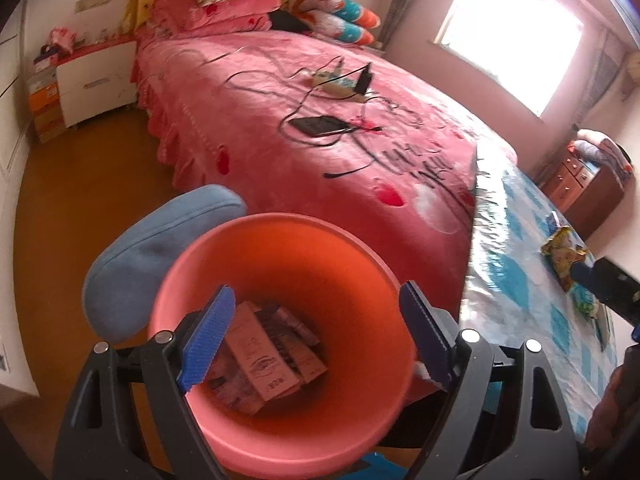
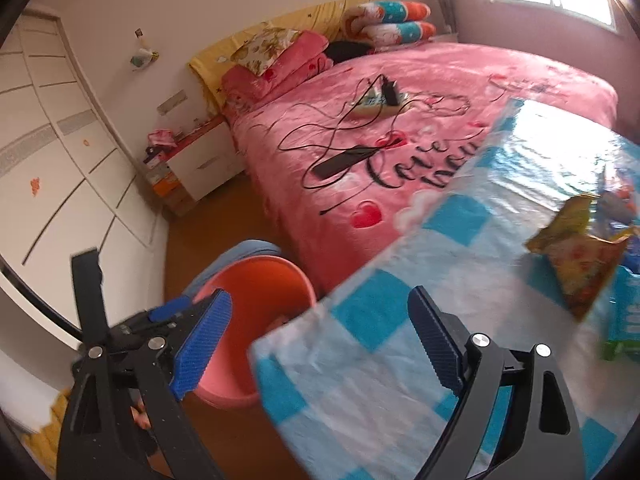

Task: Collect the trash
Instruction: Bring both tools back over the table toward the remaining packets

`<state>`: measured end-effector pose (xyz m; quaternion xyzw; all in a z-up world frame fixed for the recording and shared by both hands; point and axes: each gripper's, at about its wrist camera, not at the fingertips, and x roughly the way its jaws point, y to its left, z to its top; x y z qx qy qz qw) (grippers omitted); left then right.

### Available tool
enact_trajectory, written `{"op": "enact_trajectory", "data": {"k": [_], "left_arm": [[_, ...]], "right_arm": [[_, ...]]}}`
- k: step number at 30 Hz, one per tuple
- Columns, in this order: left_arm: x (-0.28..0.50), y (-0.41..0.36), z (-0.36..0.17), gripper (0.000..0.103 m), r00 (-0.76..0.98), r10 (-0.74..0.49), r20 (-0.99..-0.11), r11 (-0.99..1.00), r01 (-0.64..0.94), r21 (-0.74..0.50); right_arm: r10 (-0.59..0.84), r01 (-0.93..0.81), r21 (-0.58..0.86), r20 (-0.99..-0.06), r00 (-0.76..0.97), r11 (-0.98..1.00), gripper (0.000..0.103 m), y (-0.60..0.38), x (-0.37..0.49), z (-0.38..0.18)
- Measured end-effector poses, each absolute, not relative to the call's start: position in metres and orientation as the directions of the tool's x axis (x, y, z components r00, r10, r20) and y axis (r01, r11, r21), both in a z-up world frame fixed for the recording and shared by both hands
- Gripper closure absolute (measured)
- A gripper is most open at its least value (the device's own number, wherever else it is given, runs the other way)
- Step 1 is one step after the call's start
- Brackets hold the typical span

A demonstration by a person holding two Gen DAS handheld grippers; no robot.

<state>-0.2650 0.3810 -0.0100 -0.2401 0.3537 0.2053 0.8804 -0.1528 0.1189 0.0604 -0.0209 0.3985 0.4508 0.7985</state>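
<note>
Over the corner of the checked bench [image 2: 400,344], the right hand-held gripper [image 2: 316,344] is seen with jaws spread wide and nothing between them. Ahead and to its right, a crumpled yellow snack wrapper [image 2: 576,256] lies on the bench, its long axis judged to run up-and-down in the right wrist view, roughly in line with the jaws' reach. Beside the bench, on the floor, the left hand-held gripper [image 1: 316,332] is held released above the orange bin [image 1: 280,432], in which flattened cartons [image 1: 260,352] are already gathered. From that side, the wrapper [image 1: 564,252] is seen far off to the right, so the right hand is judged much the nearer. Beyond both, a pink bed [image 1: 320,120] fills the background.
</note>
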Motion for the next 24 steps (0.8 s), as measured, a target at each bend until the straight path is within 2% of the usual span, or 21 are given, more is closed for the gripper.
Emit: {"op": "enact_trajectory", "data": {"k": [8, 11, 16, 24], "left_arm": [[-0.249, 0.343, 0.016, 0.018, 0.730, 0.174, -0.661, 0.862, -0.438, -0.256], [-0.241, 0.330, 0.022, 0.018, 0.747, 0.154, -0.646, 0.877, -0.405, -0.259], [-0.222, 0.307, 0.025, 0.018, 0.707, 0.144, -0.692, 0.893, -0.393, -0.217], [-0.202, 0.276, 0.028, 0.018, 0.654, 0.127, -0.745, 0.912, -0.372, -0.171]], "right_arm": [[0.711, -0.718, 0.324, -0.622, 0.329, 0.616, 0.014, 0.081, -0.149, 0.056], [0.717, -0.712, 0.321, -0.598, 0.358, 0.624, 0.009, 0.068, -0.149, 0.060], [0.711, -0.702, 0.293, -0.562, 0.422, 0.649, 0.007, 0.042, -0.145, 0.066], [0.751, -0.696, 0.352, -0.515, 0.414, 0.626, 0.005, 0.003, -0.136, 0.070]]}}
